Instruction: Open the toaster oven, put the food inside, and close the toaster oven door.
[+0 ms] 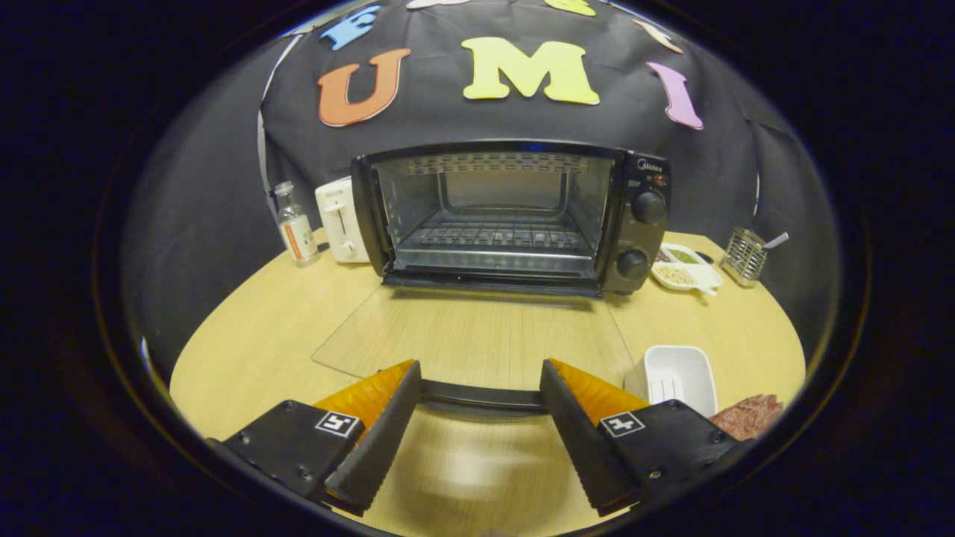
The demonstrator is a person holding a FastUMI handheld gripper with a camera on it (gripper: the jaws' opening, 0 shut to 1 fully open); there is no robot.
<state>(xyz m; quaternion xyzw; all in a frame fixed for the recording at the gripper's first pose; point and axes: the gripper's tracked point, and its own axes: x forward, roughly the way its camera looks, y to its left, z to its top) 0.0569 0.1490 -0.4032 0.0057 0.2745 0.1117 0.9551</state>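
Gripper (480,388) wide, astride the door handle (481,397) — glass door (477,335) down flat, toaster oven (515,216) beyond.

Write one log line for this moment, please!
oven door: open flat | gripper: open, fingers astride door handle | meat: on table, right of fingers

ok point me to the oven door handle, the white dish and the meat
oven door handle (481,397), gripper view, middle of the bar between the open fingers
white dish (675,377), gripper view, its inner floor
meat (750,415), gripper view, its top surface
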